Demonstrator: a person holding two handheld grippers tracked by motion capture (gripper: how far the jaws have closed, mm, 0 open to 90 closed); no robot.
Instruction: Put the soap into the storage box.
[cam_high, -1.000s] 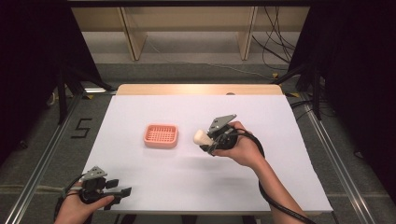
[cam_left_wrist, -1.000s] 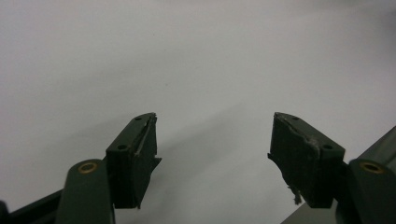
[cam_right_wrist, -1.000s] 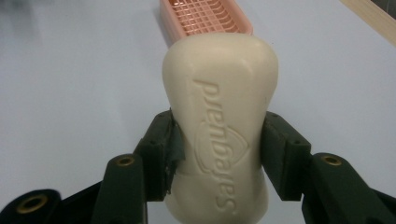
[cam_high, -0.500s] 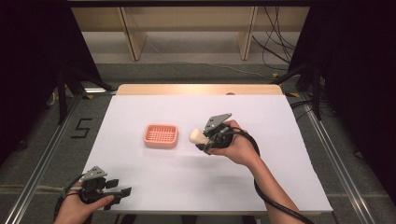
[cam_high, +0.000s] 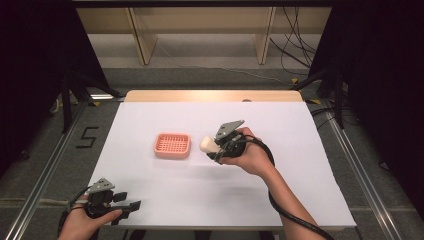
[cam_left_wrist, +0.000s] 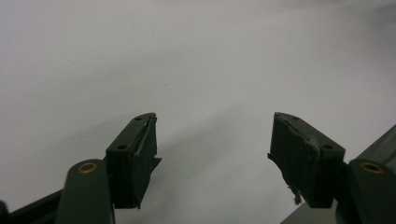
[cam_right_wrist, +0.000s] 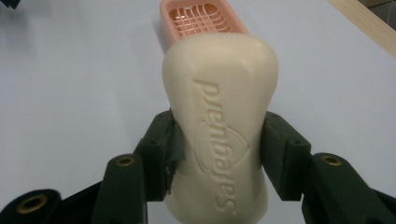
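Cream soap bar (cam_right_wrist: 219, 126) was clamped between right gripper (cam_high: 216, 148) jaws, held above the white table (cam_high: 300, 190) just right of the pink slatted soap dish (cam_high: 172, 145); nothing between them. Left gripper (cam_high: 127, 205) sat at the near-left corner, jaws spread, holding nothing. Wooden shelving (cam_high: 200, 25) and cables (cam_high: 295, 45) behind the table.
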